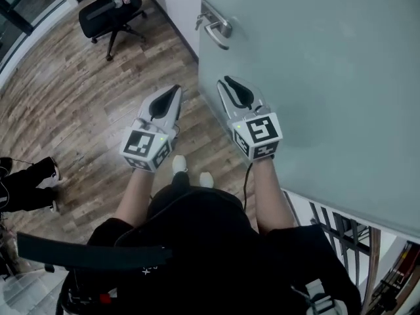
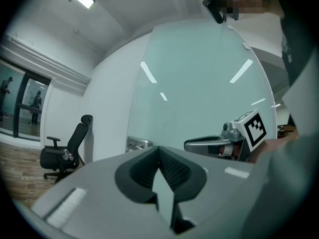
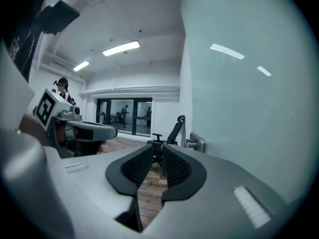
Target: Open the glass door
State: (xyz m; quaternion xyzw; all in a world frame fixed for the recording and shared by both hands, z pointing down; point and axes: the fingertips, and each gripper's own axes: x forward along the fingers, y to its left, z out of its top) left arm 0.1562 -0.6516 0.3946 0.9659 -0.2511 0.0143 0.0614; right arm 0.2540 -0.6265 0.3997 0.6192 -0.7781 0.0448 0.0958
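Head view: a tall frosted pale-green glass door (image 1: 315,77) fills the upper right, and its silver metal lever handle (image 1: 215,28) sits at the door's left edge, close beside a white wall (image 1: 178,2). From here I cannot tell whether that edge is latched or a little ajar. Both grippers hang below the handle over a brown wood-plank floor (image 1: 79,110). The right gripper (image 1: 228,82) is closer to the handle, almost straight beneath it and next to the glass. The left gripper (image 1: 174,92) is lower and further left of the handle. The lever's long axis looks level, lying along the door face.

Left gripper view: its jaws meet at the tips with nothing between them. The handle (image 2: 135,144) shows ahead, just left of the tips, and a black office chair (image 2: 65,151) stands far left of it.

Right gripper view: the jaws stand slightly apart with only floor showing through the narrow gap, so they are empty. The handle (image 3: 195,143) lies ahead and just right of the tips, so this hand looks better placed to reach the lever, approaching across its length
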